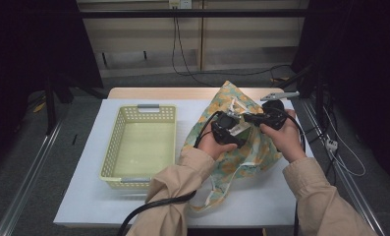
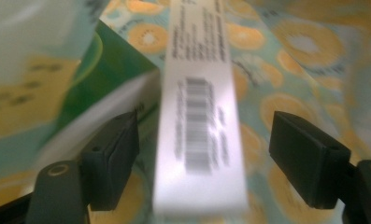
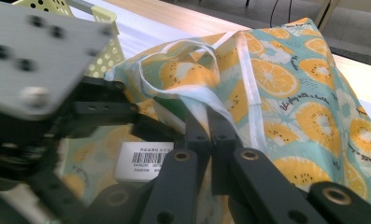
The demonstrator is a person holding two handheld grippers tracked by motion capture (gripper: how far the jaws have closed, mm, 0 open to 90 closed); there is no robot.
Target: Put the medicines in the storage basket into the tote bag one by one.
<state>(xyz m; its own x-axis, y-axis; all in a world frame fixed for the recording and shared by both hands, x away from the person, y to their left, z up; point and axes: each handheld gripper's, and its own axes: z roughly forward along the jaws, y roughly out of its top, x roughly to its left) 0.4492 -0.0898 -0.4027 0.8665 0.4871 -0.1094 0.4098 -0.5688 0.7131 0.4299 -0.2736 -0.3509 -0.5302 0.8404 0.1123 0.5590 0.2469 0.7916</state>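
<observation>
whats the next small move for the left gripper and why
Probably close the left gripper on the white box: its fingers stand open on either side of the box, inside the fruit-print bag whose edge the right gripper pinches open.

Dim room, dark edges — close gripper views blurred.
</observation>
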